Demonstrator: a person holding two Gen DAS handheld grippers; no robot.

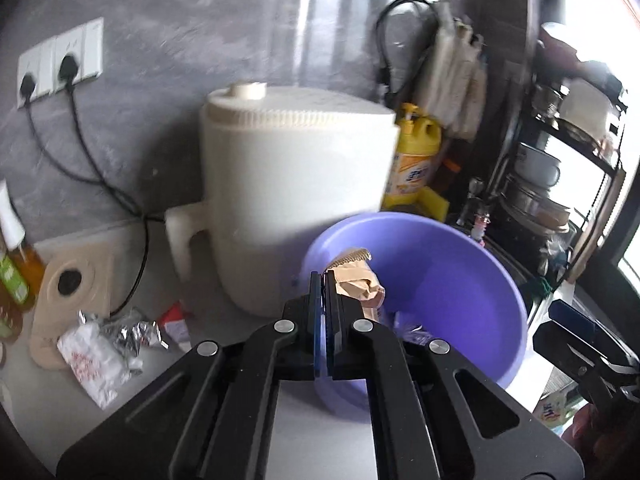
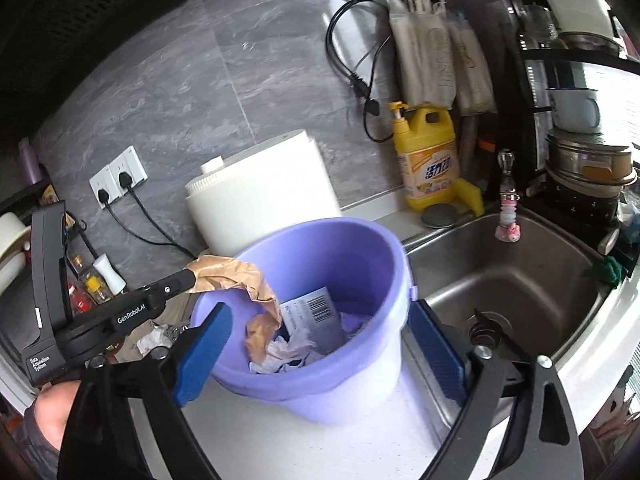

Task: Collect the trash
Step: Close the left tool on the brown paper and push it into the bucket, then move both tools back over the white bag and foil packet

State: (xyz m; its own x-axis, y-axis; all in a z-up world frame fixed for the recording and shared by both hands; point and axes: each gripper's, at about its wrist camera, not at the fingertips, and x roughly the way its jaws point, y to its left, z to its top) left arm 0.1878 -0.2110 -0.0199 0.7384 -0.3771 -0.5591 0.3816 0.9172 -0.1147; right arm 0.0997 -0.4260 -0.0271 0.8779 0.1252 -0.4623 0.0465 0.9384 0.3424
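While clamped on crumpled brown paper (image 2: 236, 280), left hand-held gripper (image 1: 324, 280) holds it over near-left rim of purple bucket (image 2: 360, 376) on bench (image 2: 304, 452). Paper droops inside, above white scraps and a barcoded label (image 2: 316, 312). Right hand-held gripper (image 2: 320, 344) apart, pads flanking bucket. More wrappers (image 1: 100, 356) lie left.

Left of the jaws, the print on the crumpled white wrapper (image 1: 94, 360) blurs beyond reading.

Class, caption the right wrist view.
Left gripper holds crumpled brown paper over purple bucket; right gripper open.
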